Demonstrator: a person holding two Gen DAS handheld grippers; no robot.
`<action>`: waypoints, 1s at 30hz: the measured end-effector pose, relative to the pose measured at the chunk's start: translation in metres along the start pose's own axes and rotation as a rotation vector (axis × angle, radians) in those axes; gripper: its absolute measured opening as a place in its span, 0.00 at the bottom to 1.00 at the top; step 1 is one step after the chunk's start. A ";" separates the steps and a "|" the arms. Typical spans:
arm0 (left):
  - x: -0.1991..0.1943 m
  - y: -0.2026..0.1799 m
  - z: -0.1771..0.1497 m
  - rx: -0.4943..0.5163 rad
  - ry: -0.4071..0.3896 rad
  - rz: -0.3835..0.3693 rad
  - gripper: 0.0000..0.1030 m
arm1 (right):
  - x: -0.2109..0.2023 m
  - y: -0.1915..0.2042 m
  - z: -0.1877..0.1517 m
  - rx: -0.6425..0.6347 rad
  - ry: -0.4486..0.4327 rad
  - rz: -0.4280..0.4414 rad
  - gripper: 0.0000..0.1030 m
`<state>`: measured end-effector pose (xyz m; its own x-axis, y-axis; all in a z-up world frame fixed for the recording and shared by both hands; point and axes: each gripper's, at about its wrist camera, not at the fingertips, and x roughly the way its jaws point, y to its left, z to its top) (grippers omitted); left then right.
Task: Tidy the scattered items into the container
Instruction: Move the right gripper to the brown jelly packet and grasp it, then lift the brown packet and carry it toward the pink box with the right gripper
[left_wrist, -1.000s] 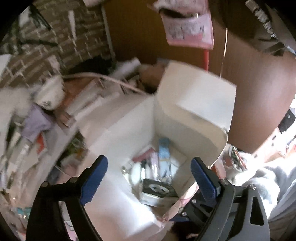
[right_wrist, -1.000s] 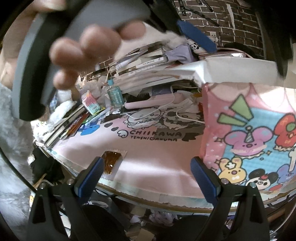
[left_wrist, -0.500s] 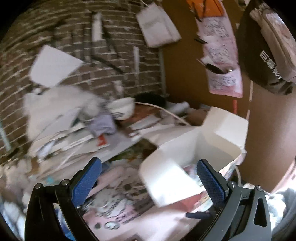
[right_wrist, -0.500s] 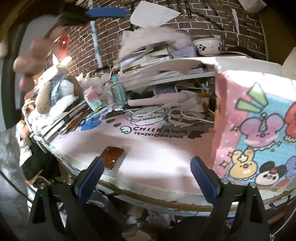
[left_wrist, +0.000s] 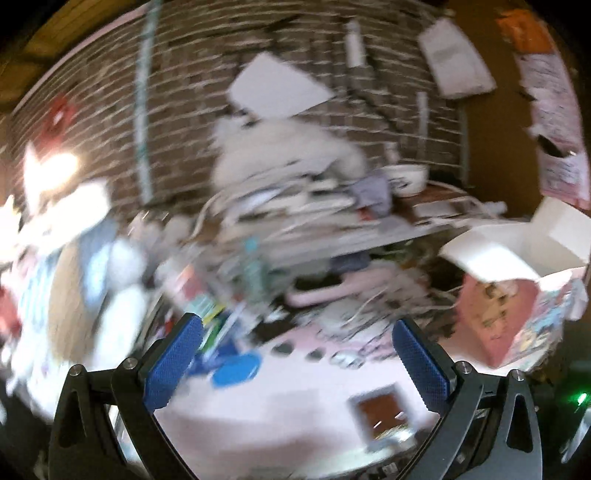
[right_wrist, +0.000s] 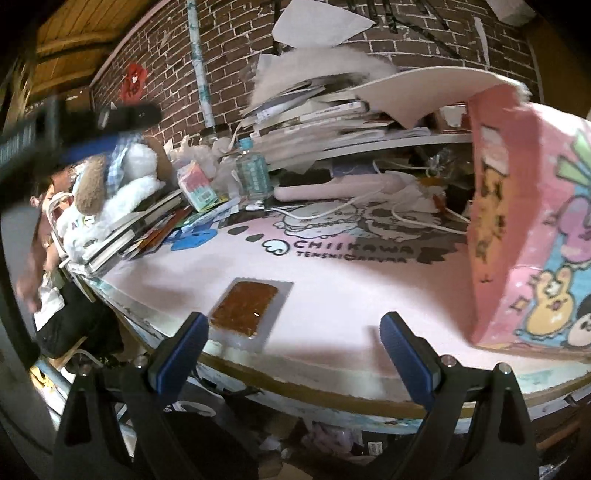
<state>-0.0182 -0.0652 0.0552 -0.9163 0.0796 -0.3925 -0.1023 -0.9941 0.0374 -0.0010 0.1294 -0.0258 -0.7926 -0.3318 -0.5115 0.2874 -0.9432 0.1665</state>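
Observation:
A pink cartoon-printed box (right_wrist: 532, 221) with open white flaps stands on the right of the pink desk mat (right_wrist: 332, 280); it also shows in the blurred left wrist view (left_wrist: 513, 295). A clear packet with a brown slab (right_wrist: 245, 306) lies near the mat's front edge, and shows in the left wrist view (left_wrist: 384, 408). My right gripper (right_wrist: 293, 350) is open and empty, low at the desk's front edge, just right of the packet. My left gripper (left_wrist: 295, 360) is open and empty above the mat.
At the back left are a small bottle (right_wrist: 253, 171), a small carton (right_wrist: 197, 186), a plush dog (right_wrist: 110, 192), stacked books (right_wrist: 140, 225) and a blue shape (right_wrist: 194, 238). White cables (right_wrist: 369, 210) and a paper pile (right_wrist: 325, 107) lie behind. A brick wall (right_wrist: 229, 44) backs the desk.
My left gripper has swung away from over the box to the left and now faces the desk's clutter. My right gripper has moved closer to the packet and the box.

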 end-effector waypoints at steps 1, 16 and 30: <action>0.001 0.006 -0.006 -0.012 0.010 0.021 1.00 | 0.003 0.003 0.001 -0.001 0.000 0.002 0.90; 0.012 0.037 -0.054 -0.094 0.075 0.088 1.00 | 0.043 0.043 -0.002 -0.070 -0.006 -0.086 0.75; 0.023 0.024 -0.059 -0.073 0.085 0.035 1.00 | 0.043 0.046 -0.006 -0.173 -0.045 -0.109 0.36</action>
<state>-0.0191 -0.0920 -0.0068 -0.8822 0.0410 -0.4690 -0.0392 -0.9991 -0.0136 -0.0185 0.0716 -0.0448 -0.8459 -0.2321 -0.4802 0.2837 -0.9582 -0.0367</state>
